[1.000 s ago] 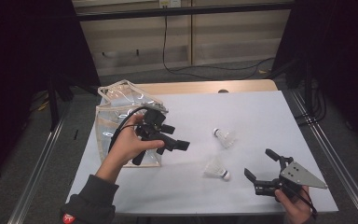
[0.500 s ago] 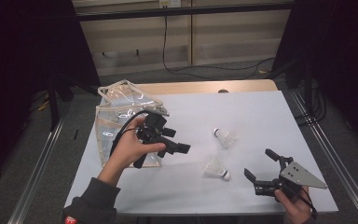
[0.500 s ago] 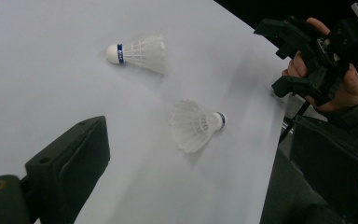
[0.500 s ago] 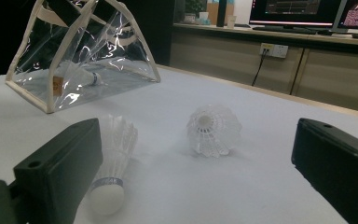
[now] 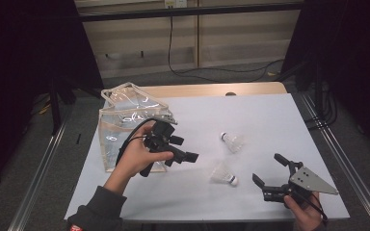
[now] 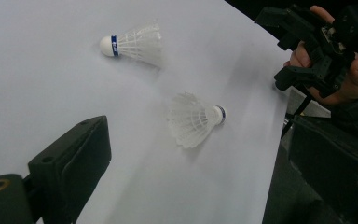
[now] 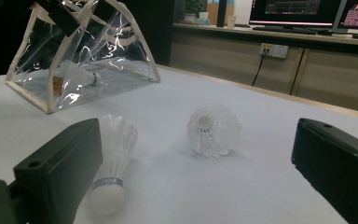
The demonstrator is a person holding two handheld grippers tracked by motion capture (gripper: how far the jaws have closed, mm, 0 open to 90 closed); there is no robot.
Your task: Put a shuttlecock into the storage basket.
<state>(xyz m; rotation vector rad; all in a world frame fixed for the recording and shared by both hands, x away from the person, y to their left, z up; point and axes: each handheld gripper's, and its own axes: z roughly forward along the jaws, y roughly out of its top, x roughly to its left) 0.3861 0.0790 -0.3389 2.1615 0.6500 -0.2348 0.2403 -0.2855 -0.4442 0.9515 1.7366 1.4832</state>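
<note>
high view, starting at the left: the clear plastic bag (image 5: pixel 125 120) stands at the left end of the white table (image 5: pixel 270 120), and in the right gripper view i can see one shuttlecock (image 7: pixel 81 74) lying inside it. just right of the bag, my left gripper (image 5: pixel 185 149) sits in my left hand (image 5: pixel 135 159) above the table, jaws spread and released, nothing between them. right of that, two shuttlecocks lie loose on the table, apart from each other: the near shuttlecock (image 5: pixel 223 174) lies with its cork toward my right side, and the far shuttlecock (image 5: pixel 232 141) lies a bit farther back with its cork pointing left. at the right, near the front edge, my right gripper (image 5: pixel 269 169) rests low in my right hand (image 5: pixel 304 214), jaws wide apart and empty, aimed at the near shuttlecock, which lies just beside its left jaw in the right gripper view.
</note>
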